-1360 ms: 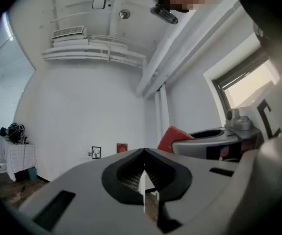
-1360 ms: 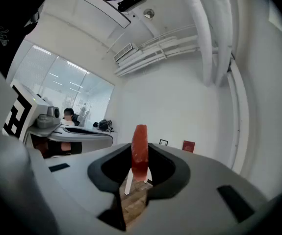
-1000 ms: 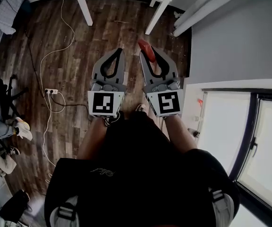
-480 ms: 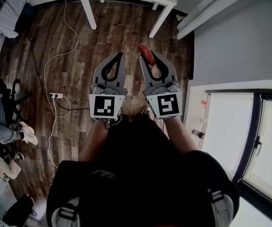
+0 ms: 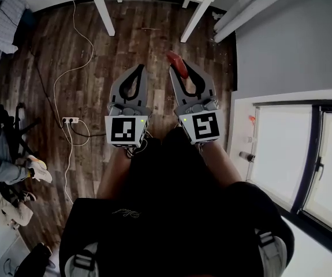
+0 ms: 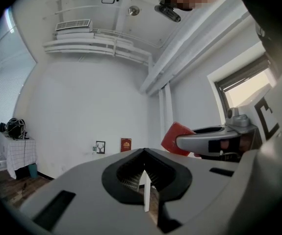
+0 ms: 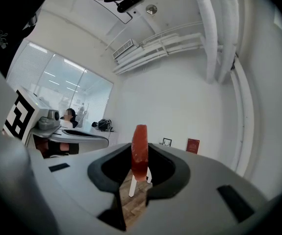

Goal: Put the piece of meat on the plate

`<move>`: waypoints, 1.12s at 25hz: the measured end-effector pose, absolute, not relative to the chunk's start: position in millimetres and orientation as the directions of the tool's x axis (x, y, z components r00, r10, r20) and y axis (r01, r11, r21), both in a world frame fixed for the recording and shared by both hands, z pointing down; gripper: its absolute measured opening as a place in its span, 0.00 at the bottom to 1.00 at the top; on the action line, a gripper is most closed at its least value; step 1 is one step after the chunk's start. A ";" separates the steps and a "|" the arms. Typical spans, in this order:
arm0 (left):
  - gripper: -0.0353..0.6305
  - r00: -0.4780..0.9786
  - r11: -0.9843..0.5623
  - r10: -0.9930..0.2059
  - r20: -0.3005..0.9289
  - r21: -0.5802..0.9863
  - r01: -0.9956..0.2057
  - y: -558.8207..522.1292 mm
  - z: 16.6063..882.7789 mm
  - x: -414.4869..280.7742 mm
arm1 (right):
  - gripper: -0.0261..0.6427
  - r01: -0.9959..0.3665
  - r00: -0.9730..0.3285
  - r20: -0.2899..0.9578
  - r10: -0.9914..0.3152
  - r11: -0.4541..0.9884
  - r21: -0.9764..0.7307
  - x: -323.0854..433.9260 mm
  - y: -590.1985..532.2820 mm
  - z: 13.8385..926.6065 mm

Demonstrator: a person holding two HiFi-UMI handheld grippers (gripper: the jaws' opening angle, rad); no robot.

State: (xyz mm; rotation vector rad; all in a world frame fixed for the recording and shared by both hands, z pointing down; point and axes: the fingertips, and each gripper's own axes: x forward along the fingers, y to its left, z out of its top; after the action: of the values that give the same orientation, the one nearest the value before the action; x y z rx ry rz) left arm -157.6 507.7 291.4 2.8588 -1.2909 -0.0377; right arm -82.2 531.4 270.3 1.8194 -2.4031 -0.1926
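A red piece of meat [image 5: 178, 66] sticks up from the tips of my right gripper [image 5: 175, 70], which is shut on it. In the right gripper view the meat [image 7: 140, 151] stands on edge between the jaws of my right gripper [image 7: 140, 168]. My left gripper [image 5: 140, 68] is held level beside it, shut with nothing in it; its jaw tips meet in the left gripper view [image 6: 143, 152], where the meat [image 6: 175, 136] shows to the right. Both grippers hover above the wooden floor [image 5: 148, 45]. No plate is in view.
The legs of a white table [image 5: 104, 15] stand ahead at the top of the head view. A white cable and power strip [image 5: 68, 120] lie on the floor to the left. A grey wall and window [image 5: 281, 154] run along the right. A seated person [image 5: 4, 160] is at the far left.
Both grippers have been carried a short way across the floor, side by side. The meat stays in the right gripper's grip, and the left jaws stay together.
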 end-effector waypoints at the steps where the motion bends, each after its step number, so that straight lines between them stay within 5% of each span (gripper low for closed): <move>1: 0.06 0.663 -0.664 -0.748 -0.019 0.017 -0.748 506.2 293.6 -156.8 | 0.19 -0.947 -0.269 0.022 -0.963 0.269 0.176 -81.4 528.8 271.7; 15: 0.06 0.629 -0.630 -0.775 0.068 -0.003 -0.776 391.0 319.0 -125.1 | 0.19 -0.926 -0.330 0.033 -0.943 0.331 0.180 -33.9 406.7 291.8; 28: 0.06 0.655 -0.661 -0.741 0.148 0.009 -0.750 264.3 333.8 -23.4 | 0.19 -0.928 -0.346 0.050 -0.937 0.350 0.132 57.3 278.1 299.8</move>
State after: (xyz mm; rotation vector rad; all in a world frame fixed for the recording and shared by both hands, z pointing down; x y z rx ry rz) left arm -23.4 264.3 333.8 2.7944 -1.2605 0.2016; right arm 57.3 278.1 299.8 1.7239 -2.4831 -0.1213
